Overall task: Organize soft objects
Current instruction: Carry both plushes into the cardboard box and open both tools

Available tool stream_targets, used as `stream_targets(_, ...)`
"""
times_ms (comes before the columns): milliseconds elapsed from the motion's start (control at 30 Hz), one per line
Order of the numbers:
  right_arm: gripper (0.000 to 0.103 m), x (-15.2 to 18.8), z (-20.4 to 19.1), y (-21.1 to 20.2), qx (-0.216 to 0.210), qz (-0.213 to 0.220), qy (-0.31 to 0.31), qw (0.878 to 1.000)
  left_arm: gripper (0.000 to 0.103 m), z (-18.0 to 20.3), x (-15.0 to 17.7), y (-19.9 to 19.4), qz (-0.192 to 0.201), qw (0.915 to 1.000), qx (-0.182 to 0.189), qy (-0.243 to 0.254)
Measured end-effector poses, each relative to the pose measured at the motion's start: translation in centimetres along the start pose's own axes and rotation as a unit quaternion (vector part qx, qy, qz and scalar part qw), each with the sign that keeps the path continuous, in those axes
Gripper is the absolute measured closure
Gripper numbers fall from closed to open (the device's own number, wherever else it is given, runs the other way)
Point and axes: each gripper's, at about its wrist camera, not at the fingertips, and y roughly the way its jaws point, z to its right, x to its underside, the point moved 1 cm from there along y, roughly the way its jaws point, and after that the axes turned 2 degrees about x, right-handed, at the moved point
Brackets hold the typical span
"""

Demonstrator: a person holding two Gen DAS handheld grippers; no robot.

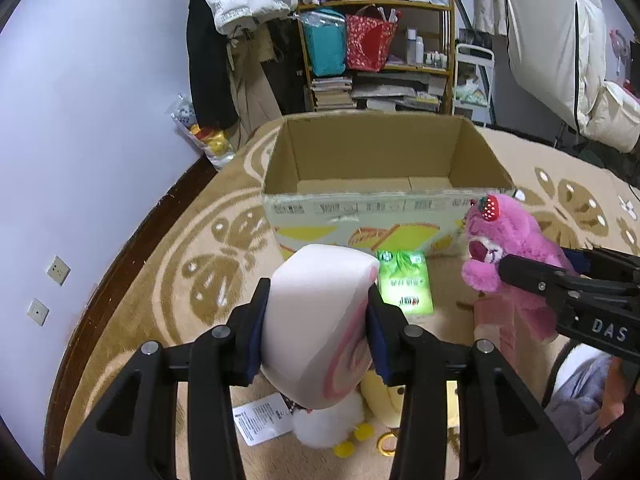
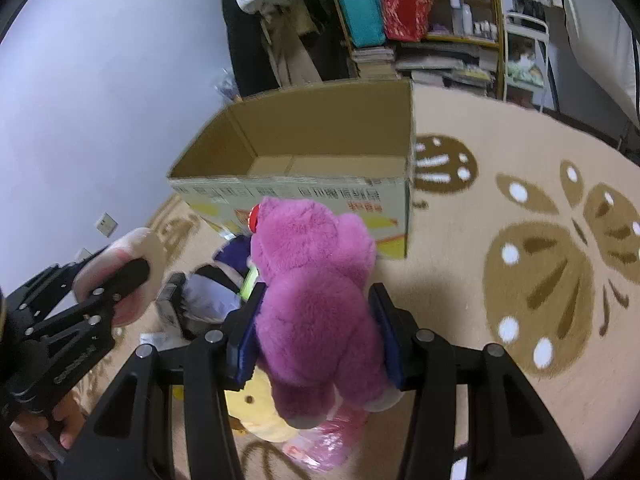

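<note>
My left gripper (image 1: pixel 318 316) is shut on a pale pink roll-cake cushion (image 1: pixel 320 312), its blue pads pressing both sides; the cushion (image 2: pixel 128 264) also shows at the left of the right wrist view. A pink plush bear (image 2: pixel 316 300) with a strawberry on its head sits squeezed between the pads of my right gripper (image 2: pixel 316 332), and in the left wrist view the same bear (image 1: pixel 508 248) hangs at the right. Both toys are held above the carpet, in front of an open cardboard box (image 1: pixel 384 200) whose inside looks bare.
On the beige patterned carpet (image 2: pixel 500 280) lie a green packet (image 1: pixel 406 284), a white plush with yellow feet (image 1: pixel 332 424), a yellow plush (image 2: pixel 260 412) and a pink plastic bag (image 2: pixel 328 440). A cluttered shelf (image 1: pixel 376 52) and hanging clothes stand behind the box.
</note>
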Motion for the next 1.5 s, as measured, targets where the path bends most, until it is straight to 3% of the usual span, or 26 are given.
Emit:
stream_targets(267,0.050,-1.6,-1.0,-1.6,-0.014,0.039,-0.007,0.999,0.063,0.4,-2.9,-1.5,0.039,0.9992,-0.003,0.013)
stream_targets(600,0.050,-3.7,-1.6,-0.8,-0.022,0.058,-0.006,0.998,0.063,-1.1,-5.8,-0.4,0.047,0.9988,-0.011,0.002)
stream_targets(933,0.050,-6.8,-1.1,-0.1,-0.015,0.083,-0.015,0.996,0.062,-2.3,-9.2,2.6,0.044,0.9989,0.013,-0.011)
stream_targets(1200,0.049,-8.9,-0.5,1.8,-0.008,0.089,-0.019,0.996,0.061,-2.1,-11.3,4.8,0.049,0.9987,0.007,0.014)
stream_targets(1367,0.049,-9.5,0.1,3.3,-0.017,0.083,-0.010,0.996,0.060,-2.2,-11.7,6.0,0.053,0.9984,0.021,-0.005)
stream_targets(1500,0.049,-10.0,0.6,4.3,-0.032,0.081,0.007,0.996,0.059,-1.5,-11.5,7.4,0.042,0.9990,0.011,0.013)
